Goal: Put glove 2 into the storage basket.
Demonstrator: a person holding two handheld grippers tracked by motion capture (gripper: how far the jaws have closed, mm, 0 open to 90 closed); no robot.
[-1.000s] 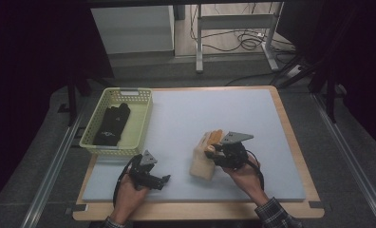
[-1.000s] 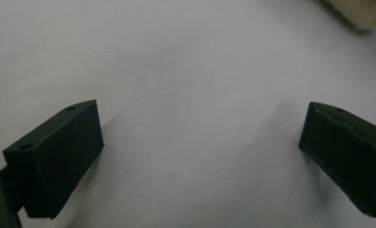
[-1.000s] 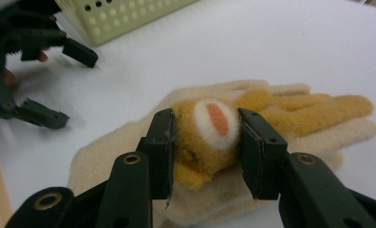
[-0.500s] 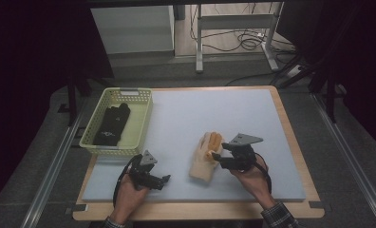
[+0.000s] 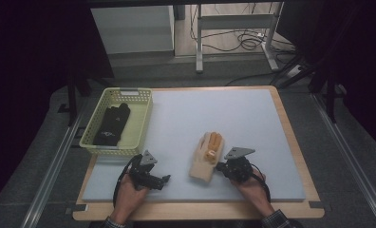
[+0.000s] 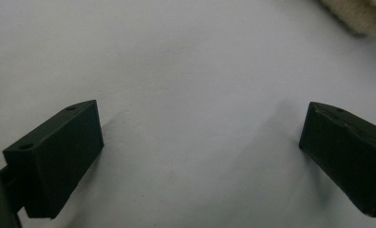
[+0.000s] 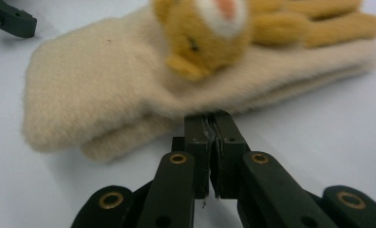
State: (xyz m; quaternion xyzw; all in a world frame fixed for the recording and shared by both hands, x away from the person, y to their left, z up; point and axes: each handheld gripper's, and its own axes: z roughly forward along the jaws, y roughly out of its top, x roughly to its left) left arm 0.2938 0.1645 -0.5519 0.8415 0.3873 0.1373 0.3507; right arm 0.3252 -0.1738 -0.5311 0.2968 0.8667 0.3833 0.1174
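Two grippers are mine. On my right gripper (image 7: 213, 118) the jaws are pressed together, their tips at the near edge of the cream glove (image 7: 129, 95), which lies flat on the desk (image 5: 252, 114) just ahead of them with its toy bear (image 7: 210, 28) face up; whether they nip any fabric I cannot tell. On my left gripper (image 6: 200, 147) the jaws are spread wide over bare desk, the glove's cuff well ahead at the upper right. Far left, a black glove (image 5: 111, 124) lies in a yellow basket (image 5: 141, 123).
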